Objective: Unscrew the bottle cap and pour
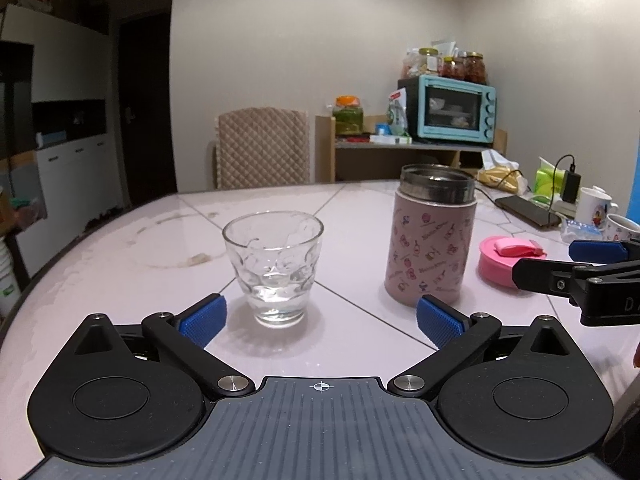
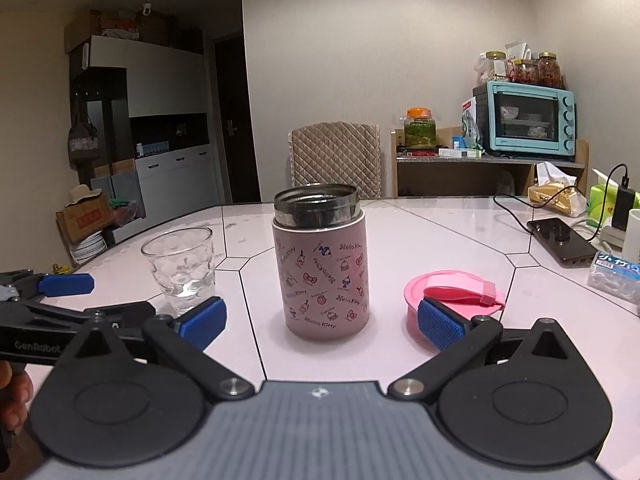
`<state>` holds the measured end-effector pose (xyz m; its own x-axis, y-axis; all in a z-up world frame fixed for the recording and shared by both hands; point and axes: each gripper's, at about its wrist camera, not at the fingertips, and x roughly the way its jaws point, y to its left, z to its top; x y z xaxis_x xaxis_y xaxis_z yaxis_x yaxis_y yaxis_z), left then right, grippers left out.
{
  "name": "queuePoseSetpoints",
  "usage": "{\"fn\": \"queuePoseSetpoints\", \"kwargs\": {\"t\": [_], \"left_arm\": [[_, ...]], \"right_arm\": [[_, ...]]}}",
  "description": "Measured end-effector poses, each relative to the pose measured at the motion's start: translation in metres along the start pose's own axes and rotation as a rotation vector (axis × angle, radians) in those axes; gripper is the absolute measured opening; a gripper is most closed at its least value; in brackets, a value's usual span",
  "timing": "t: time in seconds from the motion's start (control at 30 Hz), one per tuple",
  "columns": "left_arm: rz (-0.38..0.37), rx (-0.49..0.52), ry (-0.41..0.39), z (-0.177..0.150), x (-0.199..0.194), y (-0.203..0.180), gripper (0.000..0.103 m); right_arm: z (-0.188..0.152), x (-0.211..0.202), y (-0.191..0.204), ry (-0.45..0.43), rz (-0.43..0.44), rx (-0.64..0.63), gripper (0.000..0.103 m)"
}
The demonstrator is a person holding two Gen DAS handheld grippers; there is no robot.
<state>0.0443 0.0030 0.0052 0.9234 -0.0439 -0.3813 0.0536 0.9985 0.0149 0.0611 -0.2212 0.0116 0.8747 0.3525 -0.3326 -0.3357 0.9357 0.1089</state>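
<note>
Left gripper (image 1: 321, 318) spread wide, holding nothing, pads level with the foot of the glass (image 1: 274, 266) and facing it squarely. Right gripper (image 2: 322, 322) likewise spread wide and empty, pointed at the pink patterned bottle (image 2: 323, 272), which stood upright on the table (image 2: 440, 216) between its fingers but farther off, untouched. Cap (image 2: 454, 300) already off, lying flat on the table just right of the bottle, right beside the right-hand blue pad (image 2: 438, 324) in the right wrist view. Bottle mouth bare, steel rim showing.

Unscrewing judged done; step in hand read as either the pour or the return after it. A little clear liquid seemed to sit in the bottom of the glass, possibly only thick glass catching the light. If the pour remained, next move would call for closing on the bottle body at mid-height, lifting clear, and tipping the rim over the glass slowly, since the wide mouth would likely release fast.

Bottle contents hidden behind the rim from both views. Hands mostly out of frame. Clutter at the far right edge, a phone (image 2: 560, 242) on a cable among it, partly cut off.
</note>
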Motion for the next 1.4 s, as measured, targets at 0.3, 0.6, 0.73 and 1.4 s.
{"fn": "queuePoseSetpoints", "kwargs": {"t": [0.3, 0.6, 0.73, 1.4], "left_arm": [[0.026, 0.006, -0.015, 0.000, -0.021, -0.010, 0.103], [0.024, 0.008, -0.016, -0.002, -0.034, -0.014, 0.103], [0.025, 0.009, -0.018, -0.004, -0.039, -0.016, 0.103], [0.024, 0.017, -0.034, -0.009, -0.060, -0.028, 0.103]], "right_arm": [[-0.001, -0.020, 0.003, -0.018, 0.011, -0.006, 0.103], [-0.003, -0.033, 0.010, -0.027, 0.025, -0.017, 0.103], [-0.005, -0.038, 0.011, -0.028, 0.027, -0.015, 0.103], [-0.009, -0.061, 0.016, -0.053, 0.033, -0.006, 0.103]]}}
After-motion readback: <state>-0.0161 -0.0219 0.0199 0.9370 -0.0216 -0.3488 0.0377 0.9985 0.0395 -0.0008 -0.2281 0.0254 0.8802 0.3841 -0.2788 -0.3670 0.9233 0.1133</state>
